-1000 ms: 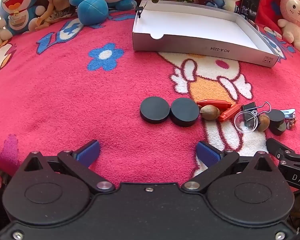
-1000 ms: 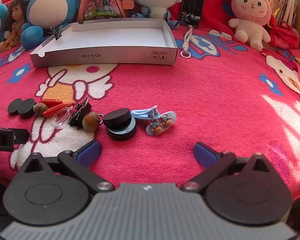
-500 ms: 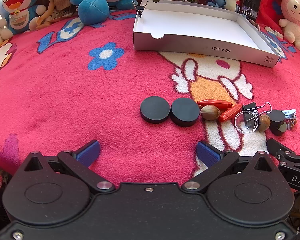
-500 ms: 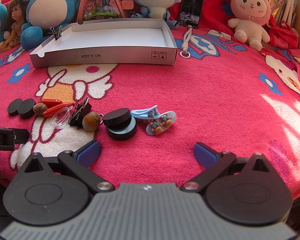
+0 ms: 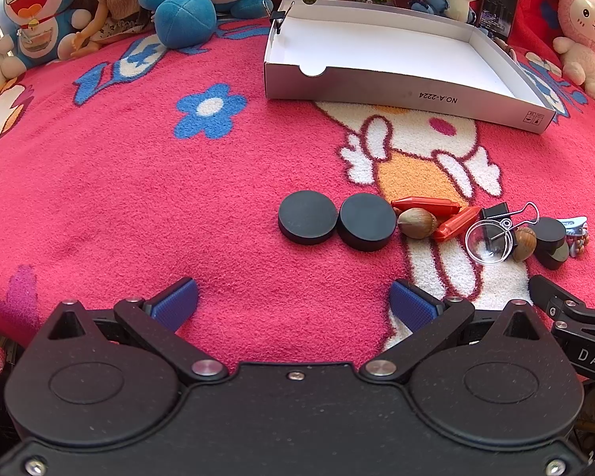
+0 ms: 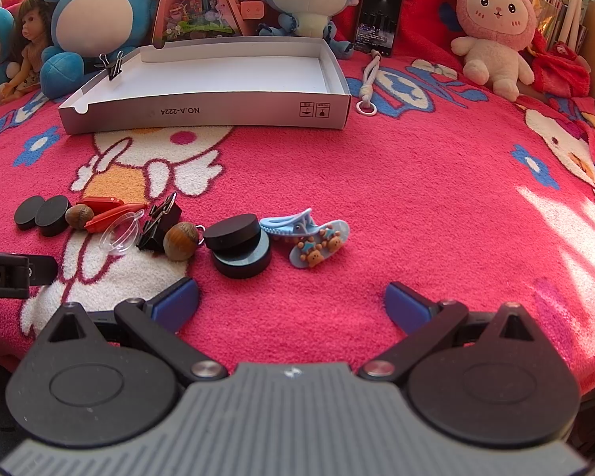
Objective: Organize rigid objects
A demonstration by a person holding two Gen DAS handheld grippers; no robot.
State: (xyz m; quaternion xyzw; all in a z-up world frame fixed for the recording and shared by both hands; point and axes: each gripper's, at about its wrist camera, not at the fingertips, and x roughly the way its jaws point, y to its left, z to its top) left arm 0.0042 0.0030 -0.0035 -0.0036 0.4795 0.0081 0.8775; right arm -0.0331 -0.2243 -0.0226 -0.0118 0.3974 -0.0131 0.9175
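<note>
We see a pink blanket (image 5: 146,182) covering the bed, soft toys (image 6: 99,20) lined along the 12 o'clock edge. Next largest is the white box (image 6: 202,113), open and with nothing inside, a binder clip (image 6: 113,65) pinched on its far-left rim; in the left wrist view the box (image 5: 400,91) sits at 1 o'clock.

Left gripper (image 5: 293,301): jaws spread wide, nothing between them, low over the blanket. Right gripper (image 6: 291,301): jaws spread too, nothing held.

Change against the views a second ago: almost none. Framing shifts a hair, no object has moved, both grippers remain parked short of the row. We judge the sorting has not started and a first pick is still to come.

The task's things lie in a row across the blanket, well short of the box. In the left view, two black discs (image 5: 335,222) touch each other at 12 o'clock just ahead of the jaws, then a nut (image 5: 416,223), red clips (image 5: 436,210), a clear dome (image 5: 488,244), a black clip (image 5: 494,214). In the right view at 11 o'clock: stacked discs (image 6: 238,246), top one tilted, a second nut (image 6: 180,241), and blue hair clips (image 6: 309,238) at 12 o'clock.

Likely first targets: the black discs for the left, the stacked discs or hair clips for the right.
</note>
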